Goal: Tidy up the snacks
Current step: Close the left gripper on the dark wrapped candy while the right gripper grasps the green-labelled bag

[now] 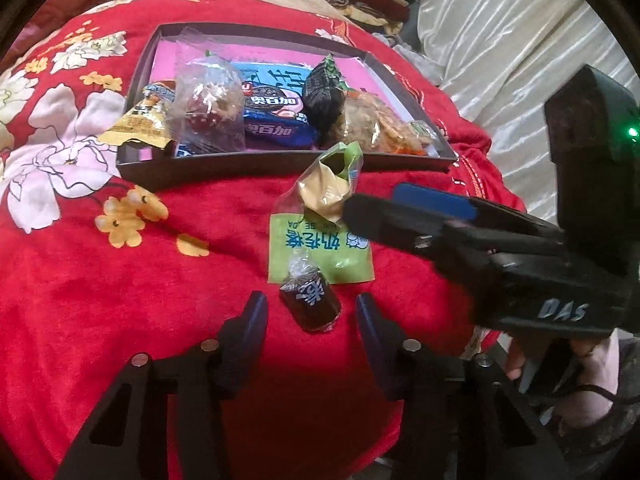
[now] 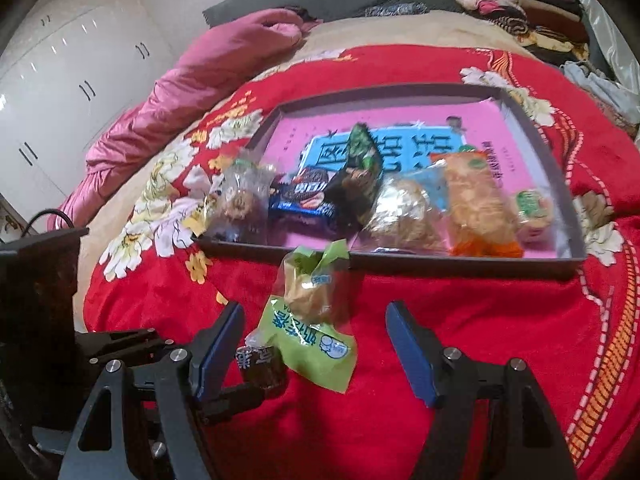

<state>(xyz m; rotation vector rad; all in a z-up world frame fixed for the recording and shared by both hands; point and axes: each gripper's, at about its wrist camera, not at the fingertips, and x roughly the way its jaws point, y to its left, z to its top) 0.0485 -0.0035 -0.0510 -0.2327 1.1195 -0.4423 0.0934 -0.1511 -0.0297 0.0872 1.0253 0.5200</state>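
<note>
A shallow grey tray (image 1: 280, 162) (image 2: 444, 266) with a pink liner sits on the red blanket and holds several wrapped snacks. In front of it lies a green snack bag (image 1: 320, 244) (image 2: 308, 320), and just before that a small dark brown wrapped candy (image 1: 310, 304) (image 2: 260, 368). My left gripper (image 1: 312, 312) is open, with its fingers on either side of the candy and apart from it. My right gripper (image 2: 316, 340) is open around the green bag without touching it. In the left wrist view it reaches in from the right (image 1: 460, 220).
The red floral blanket (image 1: 100, 280) covers a bed. A pink quilt (image 2: 192, 76) lies at the far left. Folded clothes (image 2: 520, 4) are piled at the far right. White cupboards (image 2: 60, 80) stand to the left.
</note>
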